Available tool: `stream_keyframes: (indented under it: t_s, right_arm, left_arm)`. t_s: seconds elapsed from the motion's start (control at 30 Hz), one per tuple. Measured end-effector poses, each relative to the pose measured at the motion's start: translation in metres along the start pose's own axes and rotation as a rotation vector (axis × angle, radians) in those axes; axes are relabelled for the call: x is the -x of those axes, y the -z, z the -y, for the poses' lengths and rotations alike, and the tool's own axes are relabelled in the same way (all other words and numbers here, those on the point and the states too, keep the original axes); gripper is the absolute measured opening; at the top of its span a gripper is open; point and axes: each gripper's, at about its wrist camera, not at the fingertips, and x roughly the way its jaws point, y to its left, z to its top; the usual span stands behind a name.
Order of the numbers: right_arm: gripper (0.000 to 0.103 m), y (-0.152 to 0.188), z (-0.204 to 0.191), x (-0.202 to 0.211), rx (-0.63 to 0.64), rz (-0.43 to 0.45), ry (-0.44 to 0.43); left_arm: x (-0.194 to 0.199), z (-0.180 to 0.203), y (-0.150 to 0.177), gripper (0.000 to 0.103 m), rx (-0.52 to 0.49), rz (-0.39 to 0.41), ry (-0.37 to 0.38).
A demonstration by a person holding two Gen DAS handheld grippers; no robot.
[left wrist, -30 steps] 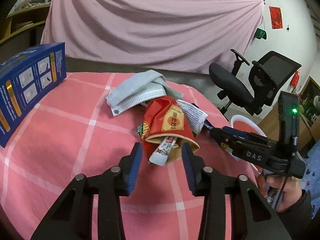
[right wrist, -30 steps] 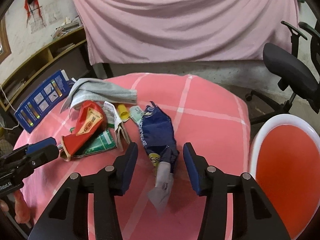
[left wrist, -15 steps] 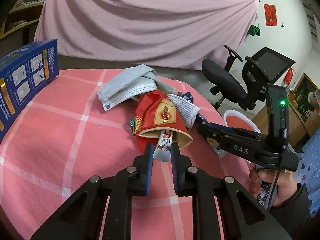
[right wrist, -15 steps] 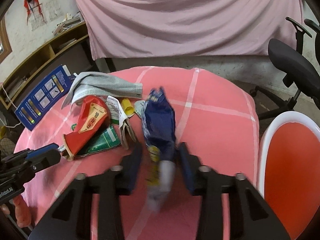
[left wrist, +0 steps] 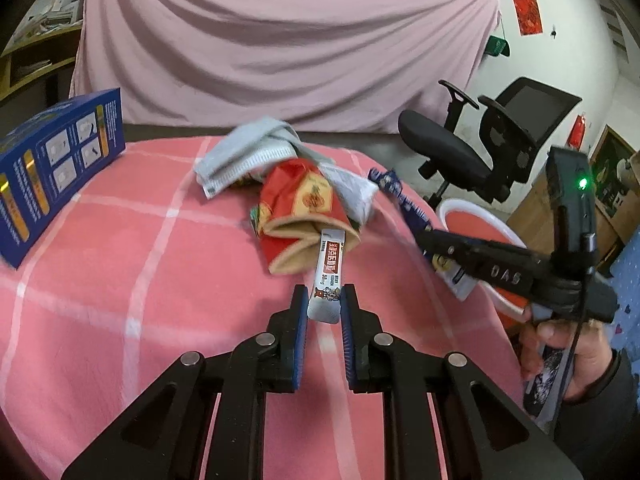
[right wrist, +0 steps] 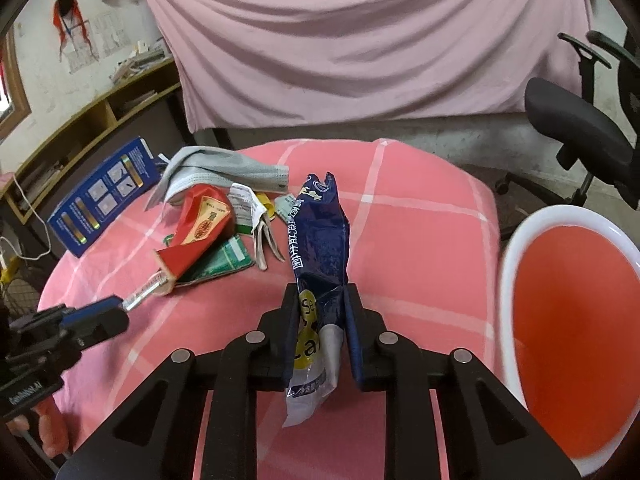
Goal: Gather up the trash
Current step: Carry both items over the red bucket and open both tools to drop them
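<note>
Pink checked cloth covers the counter (right wrist: pixel 420 240), and most of the litter lies on it. We have the left gripper (left wrist: pixel 324 308) pinching a white sachet (left wrist: pixel 329 280) whose far end is inside a red paper cup (left wrist: pixel 304 208) lying on its side. The right gripper's (right wrist: pixel 322 312) jaws are closing on a blue snack bag (right wrist: pixel 320 232), which stands up between the pads, its top clear of the cloth. The red bin (right wrist: pixel 576 320) with the white rim sits just beside the counter edge on the right; the part of its inside that we can see holds nothing.

Progress, as we judge it: early. Two pieces gripped, none binned.

Count on the cloth: one grey mask (right wrist: pixel 224 172), one red cup, one green packet (right wrist: pixel 224 264), one folded white leaflet (right wrist: pixel 246 204), one yellow scrap (right wrist: pixel 266 202), one blue box (right wrist: pixel 104 196) at the far left. Grippers: two.
</note>
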Motion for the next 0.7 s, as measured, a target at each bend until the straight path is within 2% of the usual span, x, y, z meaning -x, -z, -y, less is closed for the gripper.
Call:
stream_keyframes:
  t_s: [0.13,0.23,0.3,0.5,0.57,0.7]
  right_arm:
    - [0.019,0.009,0.007,0.02,-0.03,0.064,-0.027]
    - [0.019,0.016,0.012,0.039,-0.042,0.159,-0.044]
    - [0.019,0.021,0.014,0.051,-0.031,0.223,-0.019]
    - [0.019,0.027,0.022,0.093,-0.015,0.439,0.099]
    - [0.019,0.028,0.029,0.113,-0.028,0.542,0.141]
    - [0.019,0.033,0.045,0.142,-0.077,0.709,0.237]
  left_arm:
    - [0.009,0.009,0.013,0.013,0.006,0.028,0.005]
    - [0.018,0.02,0.015,0.013,0.0,0.093,0.001]
    - [0.024,0.028,0.013,0.013,-0.006,0.145,0.005]
    - [0.043,0.075,-0.007,0.013,-0.125,0.337,0.024]
    - [0.049,0.094,-0.018,0.013,-0.164,0.407,0.05]
    - [0.05,0.129,-0.037,0.013,-0.234,0.487,0.107]
